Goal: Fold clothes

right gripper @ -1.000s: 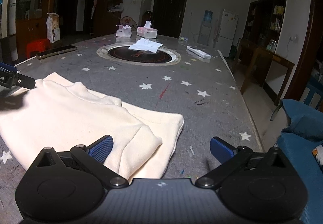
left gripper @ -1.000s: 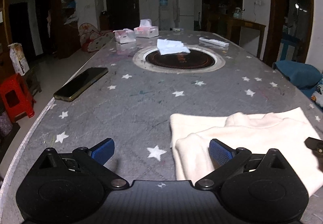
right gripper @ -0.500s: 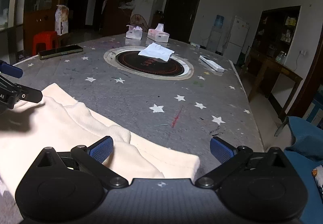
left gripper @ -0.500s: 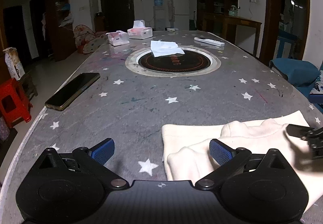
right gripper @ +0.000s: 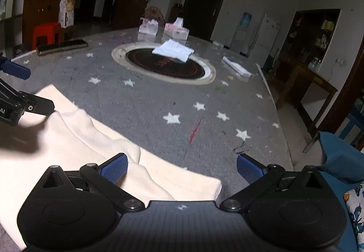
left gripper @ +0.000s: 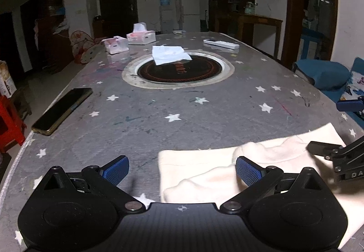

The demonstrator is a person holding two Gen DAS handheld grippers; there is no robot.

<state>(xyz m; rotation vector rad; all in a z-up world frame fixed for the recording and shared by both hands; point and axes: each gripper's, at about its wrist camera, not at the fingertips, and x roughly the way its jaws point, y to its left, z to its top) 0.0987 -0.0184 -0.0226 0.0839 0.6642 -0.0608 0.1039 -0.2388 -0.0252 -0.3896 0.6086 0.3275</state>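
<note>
A cream garment [left gripper: 204, 172] lies folded at the near edge of the grey star-patterned table [left gripper: 182, 115]; it also shows in the right wrist view [right gripper: 79, 138]. My left gripper [left gripper: 182, 167] is open and empty, with its right finger over the garment's left part. My right gripper [right gripper: 182, 167] is open and empty over the garment's right end. The right gripper shows at the right of the left wrist view [left gripper: 336, 131]. The left gripper shows at the left of the right wrist view [right gripper: 25, 90].
A black phone [left gripper: 62, 109] lies near the left table edge. A round inset hotplate [left gripper: 178, 70] with a white cloth [left gripper: 169, 54] sits mid-table. Tissue boxes [left gripper: 141, 36] and a white remote [left gripper: 220, 44] lie behind. A blue chair [right gripper: 341, 158] stands by the right edge.
Both grippers have pulled back toward the near edge and lifted, so the garment sits lower in each view. The garment lies where it was, and both grippers stayed open.
</note>
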